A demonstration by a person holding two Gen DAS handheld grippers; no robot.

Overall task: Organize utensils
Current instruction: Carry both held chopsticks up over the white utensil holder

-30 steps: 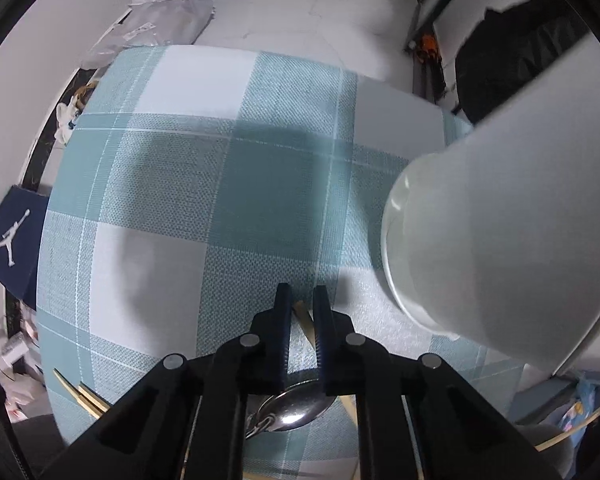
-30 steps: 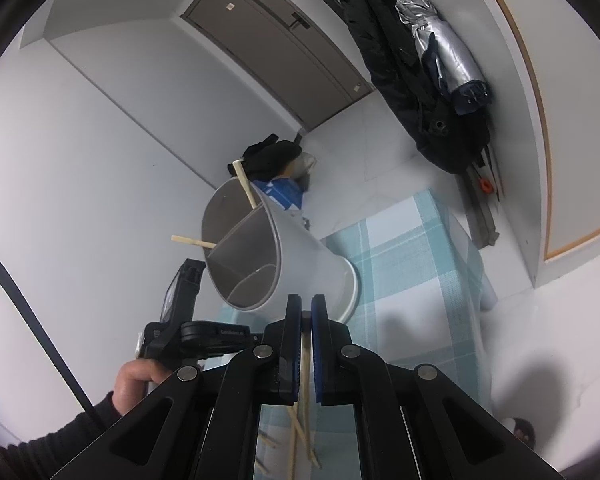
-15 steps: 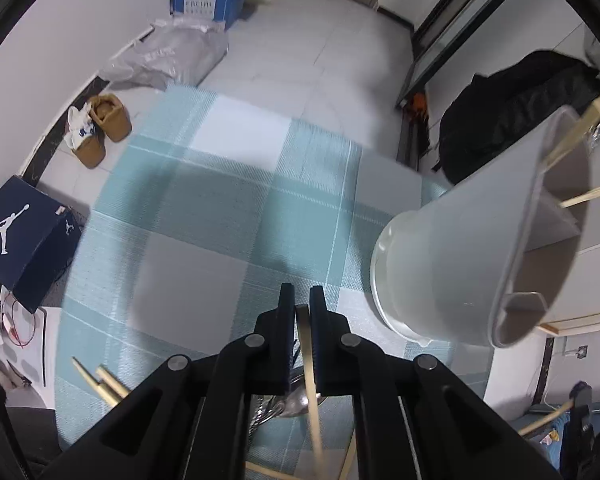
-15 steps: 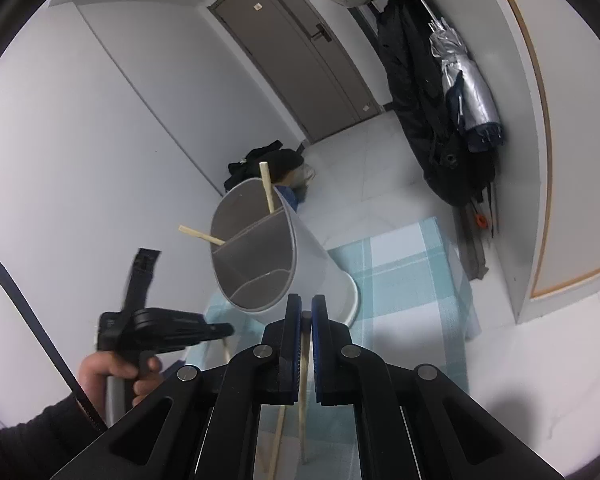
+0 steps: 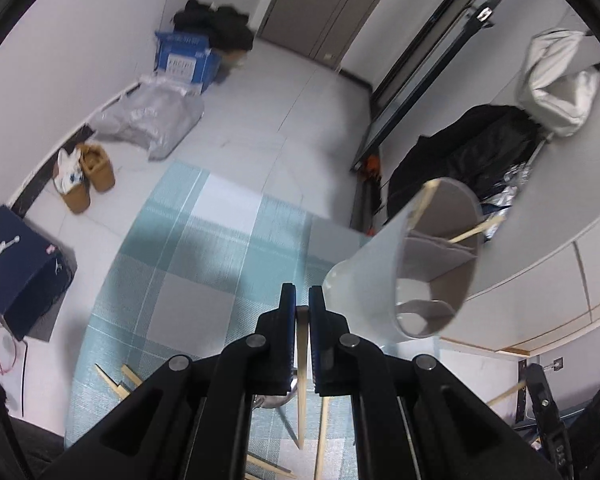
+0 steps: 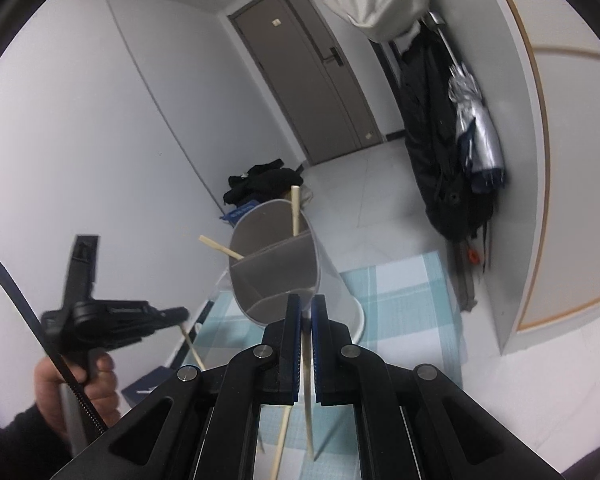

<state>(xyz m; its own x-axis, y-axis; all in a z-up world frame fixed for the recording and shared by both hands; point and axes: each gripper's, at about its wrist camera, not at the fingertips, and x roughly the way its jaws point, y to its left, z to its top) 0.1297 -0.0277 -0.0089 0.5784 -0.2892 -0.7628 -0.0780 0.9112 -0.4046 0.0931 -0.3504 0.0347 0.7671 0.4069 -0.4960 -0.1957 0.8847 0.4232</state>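
Both tongs have risen and tipped up since a second ago: the left view, then filled with checked cloth, now takes in the floor and the far door, and the holder [image 5: 416, 264], which loomed large at its right edge, now shows its open mouth.

Left tongs [image 5: 302, 308] are pressed together on a chopstick [image 5: 301, 376], whose long axis runs along the fingers and trails down toward the cloth-covered counter [image 5: 204, 264]. Right tongs [image 6: 306, 312] are likewise pinched on a chopstick [image 6: 307, 400], held the same way, its free end hanging below the jaws. In the right view the left tongs [image 6: 180, 314] appear at the left, carried by a hand [image 6: 80, 384], with their stick slanting down and to the right.

Holder stands on the counter just ahead of both tongs: up and to the right of the left pair, directly beyond the right pair, with the divider [image 6: 276, 254] splitting its mouth. Two sticks [image 6: 296, 210] already lean in the far compartment. Right tongs look the nearer, almost under the rim. Either stick would have to be swung upright and lifted over the rim before release. Loose sticks [image 5: 112, 380] remain on the cloth.
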